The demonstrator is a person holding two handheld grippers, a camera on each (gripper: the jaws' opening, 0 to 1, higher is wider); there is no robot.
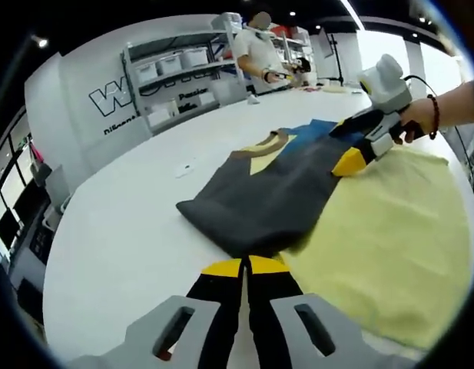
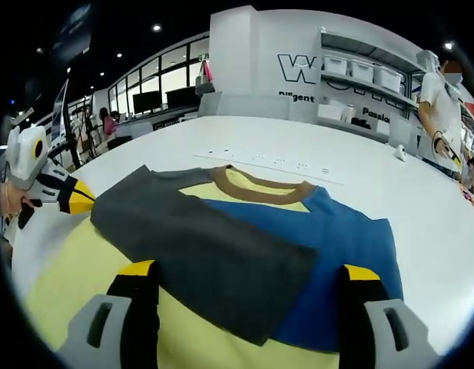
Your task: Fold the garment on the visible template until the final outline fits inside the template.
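- garment [image 2: 244, 238] lies flat on white table [image 1: 121, 238]; yellow body, blue panel, brown collar [image 2: 256, 188]; grey part [image 1: 260, 192] already folded across the middle
- template: no clear outline visible under the cloth; cannot tell its edges
- left gripper [image 1: 246, 269]: own view shows jaws together, tips at the near edge of the grey fold; whether cloth is pinched there, cannot tell
- right gripper [image 2: 248, 280]: jaws wide apart, straddling the grey/blue area from the hem side, holding nothing; in left gripper view it sits by the blue side [image 1: 359, 150], tips touching or just above cloth
- judged step: next fold across the yellow body; grab both layers at the edge, lift low, lay over evenly; smooth wrinkles; keep the collar centred
- risk: dragging the grey fold loose
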